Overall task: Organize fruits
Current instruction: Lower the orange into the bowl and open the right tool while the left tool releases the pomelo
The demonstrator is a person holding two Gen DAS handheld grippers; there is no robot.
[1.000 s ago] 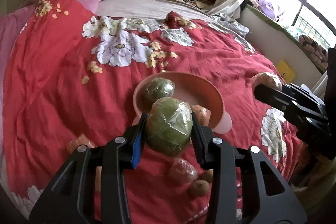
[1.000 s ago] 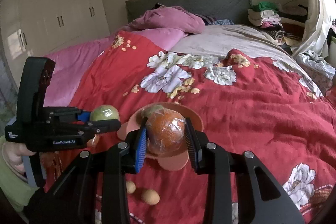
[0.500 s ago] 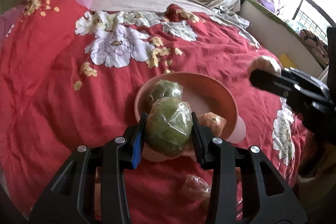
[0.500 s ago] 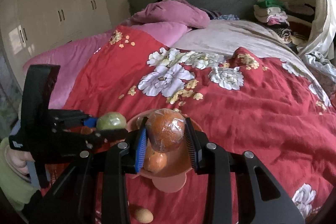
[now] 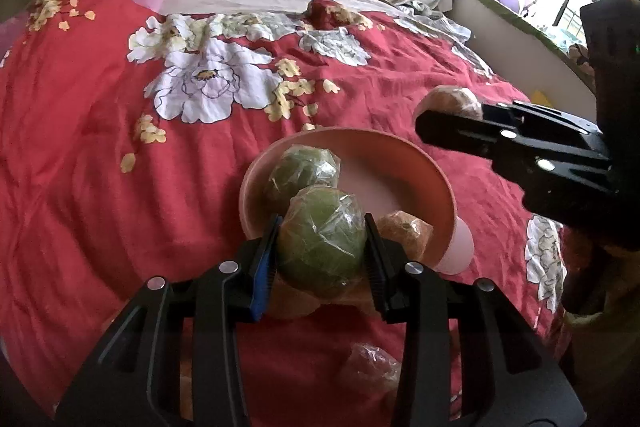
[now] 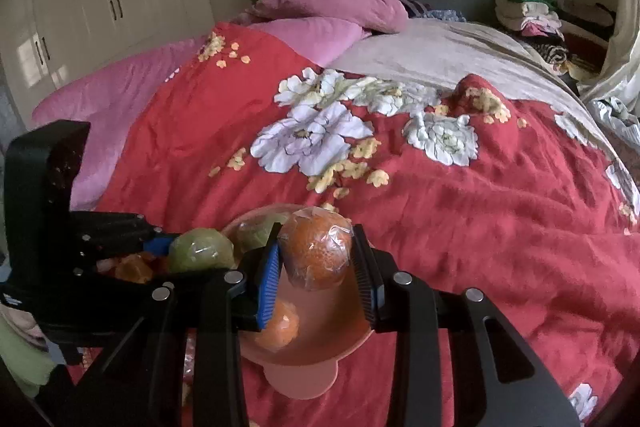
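Left gripper [image 5: 322, 251] jaws grip wrapped green fruit [image 5: 322, 241] over pink bowl [image 5: 404, 151] near rim; right gripper [image 6: 316, 261] jaws grip wrapped orange [image 6: 316, 251] directly above bowl.

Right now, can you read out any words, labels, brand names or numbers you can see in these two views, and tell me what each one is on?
No text can be read in either view.
left gripper: the side of its body shows no legible lettering.
plastic wrap on the green fruit and the orange fruit: no label shows.
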